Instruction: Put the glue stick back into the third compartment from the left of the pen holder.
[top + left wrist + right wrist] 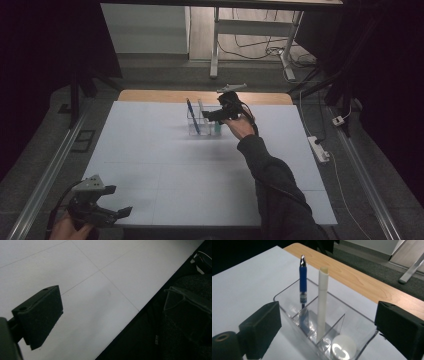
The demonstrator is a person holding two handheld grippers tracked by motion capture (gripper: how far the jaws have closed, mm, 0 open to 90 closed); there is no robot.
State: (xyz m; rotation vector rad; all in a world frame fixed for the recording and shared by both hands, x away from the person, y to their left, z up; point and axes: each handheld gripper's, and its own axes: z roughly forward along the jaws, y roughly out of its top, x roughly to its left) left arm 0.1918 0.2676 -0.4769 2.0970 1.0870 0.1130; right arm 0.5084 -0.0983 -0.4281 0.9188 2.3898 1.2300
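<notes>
A clear divided organizer (192, 132) stands on the white mat near the table's far edge. A blue pen (192, 116) and a white pen (201, 111) stand upright in it. In the right gripper view the blue pen (303, 277) leans in a far compartment of the organizer (287, 291), the white pen (322, 305) in the middle one, and a round white-topped item (343, 348) sits in the nearest. My right gripper (210, 116) (329, 315) is open, just above the organizer's near end, holding nothing. My left gripper (119, 200) (112, 302) is open and empty at the mat's near left corner.
The white mat (165, 165) covers most of the table; a strip of bare wood (150, 95) runs behind the organizer. A power strip (318, 149) and cables lie on the floor to the right. Metal rails (50, 170) flank the table.
</notes>
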